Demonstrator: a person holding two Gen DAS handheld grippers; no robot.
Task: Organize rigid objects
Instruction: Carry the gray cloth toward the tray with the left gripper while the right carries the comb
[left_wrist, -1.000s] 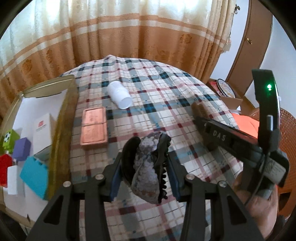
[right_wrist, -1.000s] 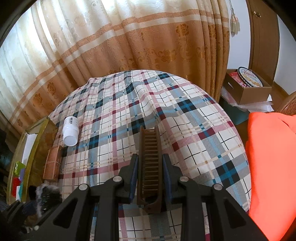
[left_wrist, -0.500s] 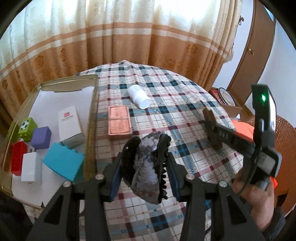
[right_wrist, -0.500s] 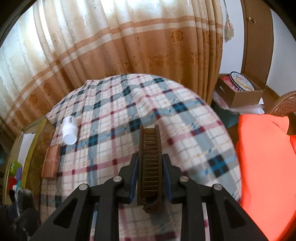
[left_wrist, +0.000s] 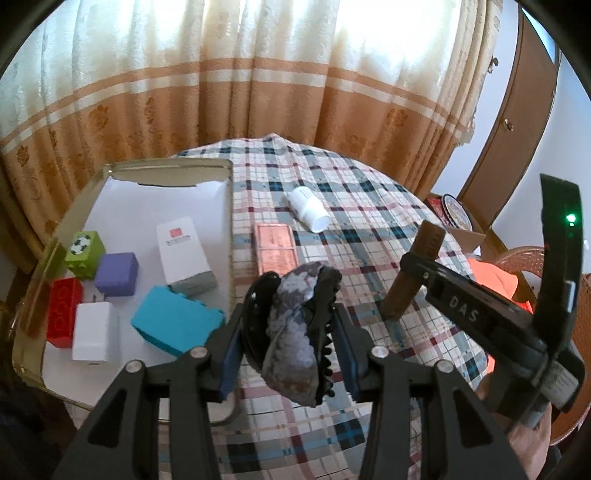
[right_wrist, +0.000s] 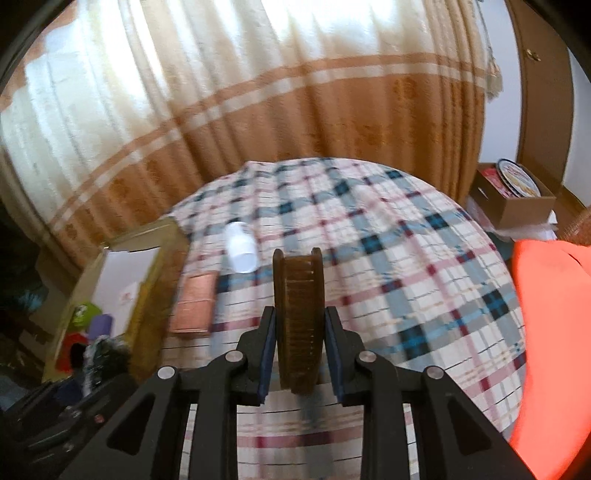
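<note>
Above the plaid table (left_wrist: 369, 229), the left gripper (left_wrist: 291, 332) grasps a hair claw (left_wrist: 295, 328) and the right gripper (right_wrist: 299, 347) a comb (right_wrist: 298, 321), seemingly mid-carry; next, lowering into the tray (left_wrist: 229, 206) at nine o'clock.

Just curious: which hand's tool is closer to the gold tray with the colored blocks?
Left. The left tool, gripping a hair clip, is right beside the tray; the right tool, holding a comb, is farther off over the tablecloth.

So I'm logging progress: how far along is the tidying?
Done: blocks and boxes lie in the tray. In hand: left gripper holds a hair claw, right gripper a comb. Left on the table: copper box and bottle.
</note>
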